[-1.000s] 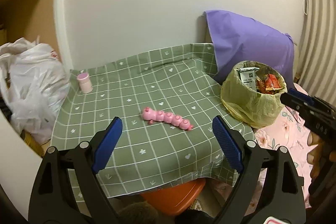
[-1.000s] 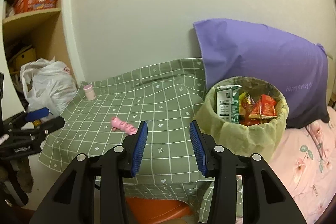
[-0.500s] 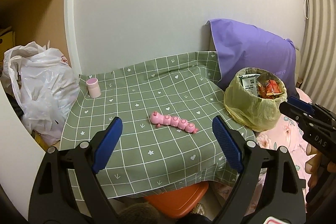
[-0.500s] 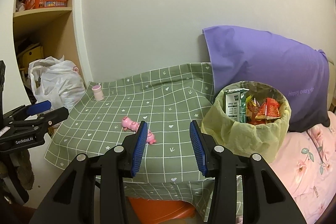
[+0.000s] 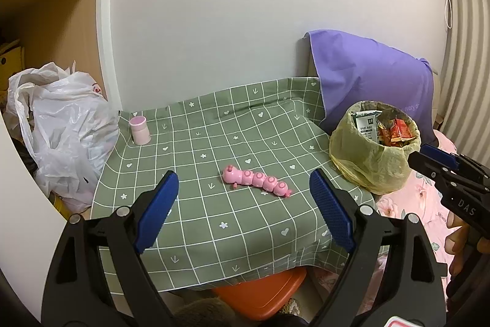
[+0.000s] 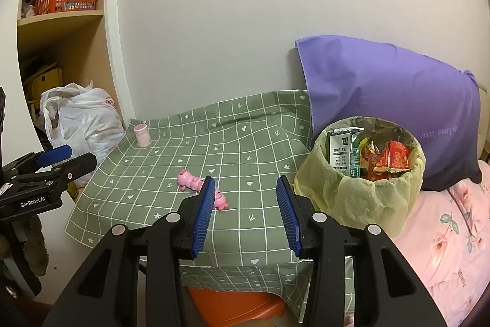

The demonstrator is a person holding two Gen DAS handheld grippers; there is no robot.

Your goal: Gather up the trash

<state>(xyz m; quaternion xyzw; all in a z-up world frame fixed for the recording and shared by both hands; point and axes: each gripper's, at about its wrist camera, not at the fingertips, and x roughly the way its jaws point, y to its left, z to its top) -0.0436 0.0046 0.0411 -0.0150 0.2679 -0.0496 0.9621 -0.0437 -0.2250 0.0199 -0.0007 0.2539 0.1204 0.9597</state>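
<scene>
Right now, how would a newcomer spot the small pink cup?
Find the green checked tablecloth. At its far left corner, nearest the white plastic bag, stands the pink cup. Unlike the pink caterpillar toy lying mid-cloth, it is upright and cylindrical.

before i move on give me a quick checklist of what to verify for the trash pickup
1. Left gripper fingers apart and holding nothing: ok.
2. Right gripper fingers apart and holding nothing: ok.
3. Lined trash bin upright, wrappers inside, mouth unblocked: ok.
4. Green checked cloth free of wrappers: ok; only a pink caterpillar toy and a small pink cup are on it.
5. Whether toy or cup counts as trash: cannot tell.
6. Room left in the bin: cannot tell; wrappers reach near the rim.
</scene>
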